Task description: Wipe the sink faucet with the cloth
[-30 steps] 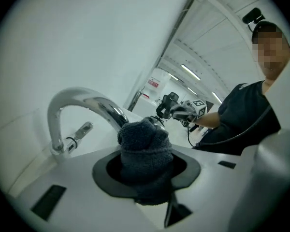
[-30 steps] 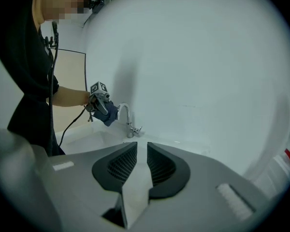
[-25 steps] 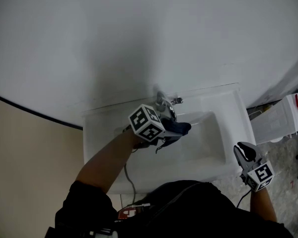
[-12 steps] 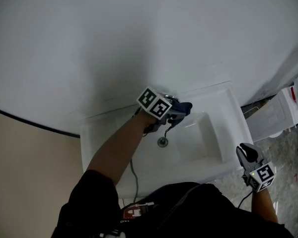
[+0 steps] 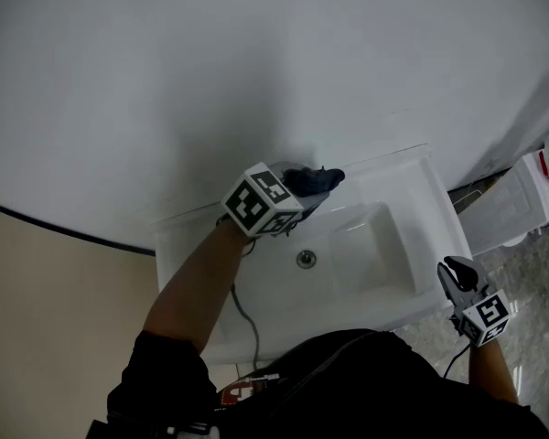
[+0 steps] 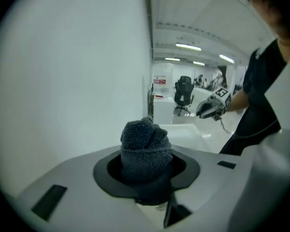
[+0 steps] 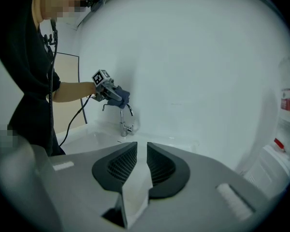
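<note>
Head view: a white basin sink [image 5: 412, 245], rectangular and glossy, is fixed against a plain white wall [image 5: 256, 62]. A round metal drain [image 5: 306, 259] sits in its bowl, which otherwise holds nothing I can see. The left hand-held gripper [image 5: 291, 198] reaches over the sink's back edge, near the middle. A bunched dark blue cloth [image 5: 315, 179] sticks out past its tip and covers the faucet there. A thin cable [image 5: 242, 314] hangs from this hand-held gripper across the sink's front edge. The right hand-held gripper [image 5: 457, 274] is held off the sink's front right corner, well apart from the cloth. White boxy containers [image 5: 517, 210] stand beyond the sink's right edge on a speckled floor [image 5: 531, 273]. A beige panel [image 5: 37, 300] lies to the left.

Left gripper view: the jaws are clamped on the cloth [image 6: 146, 146], a knobbly, towel-like wad that fills the gap and bulges out ahead. Behind it are the white wall, an office chair [image 6: 183, 92] and the right hand-held gripper [image 6: 211, 108].

Right gripper view: the ribbed black jaws of the right hand-held gripper [image 7: 141, 146] stand a narrow slit apart with nothing between them. Across the sink, the left hand-held gripper [image 7: 111, 93] holds the cloth [image 7: 122, 98] at the top of the chrome faucet [image 7: 125, 122], above its arched spout. I cannot tell whether the cloth presses on it. A white container with a red label [image 7: 289, 100] stands at the far right.
</note>
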